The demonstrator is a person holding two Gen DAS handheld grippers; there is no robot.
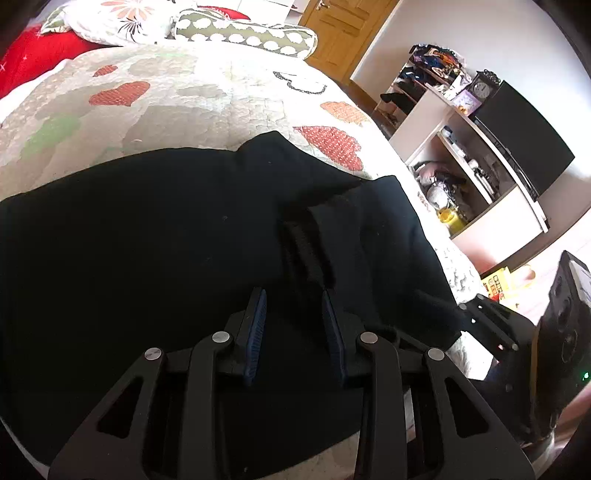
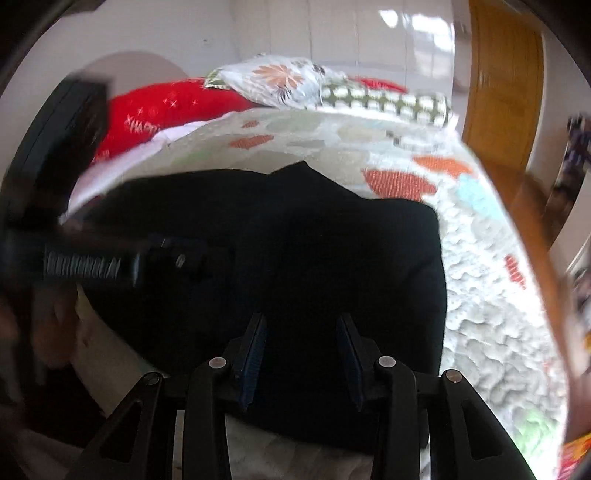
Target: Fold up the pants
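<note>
The black pants (image 1: pixel 177 236) lie folded on the quilted bedspread (image 1: pixel 207 99), spread across the near part of the bed; a ribbed waistband shows near the middle. My left gripper (image 1: pixel 294 295) is open, hovering just above the pants with nothing between the pads. In the right wrist view the same pants (image 2: pixel 332 251) fill the centre. My right gripper (image 2: pixel 302 321) is open above their near edge. The left gripper's body (image 2: pixel 92 266) shows blurred at the left of that view; the right gripper's body (image 1: pixel 535 332) shows at the right edge of the left wrist view.
Pillows (image 1: pixel 243 33) and a red blanket (image 1: pixel 33 55) lie at the head of the bed. A white shelf unit (image 1: pixel 472 155) with clutter and a black screen (image 1: pixel 524 136) stands right of the bed. A wooden door (image 1: pixel 347 29) is behind.
</note>
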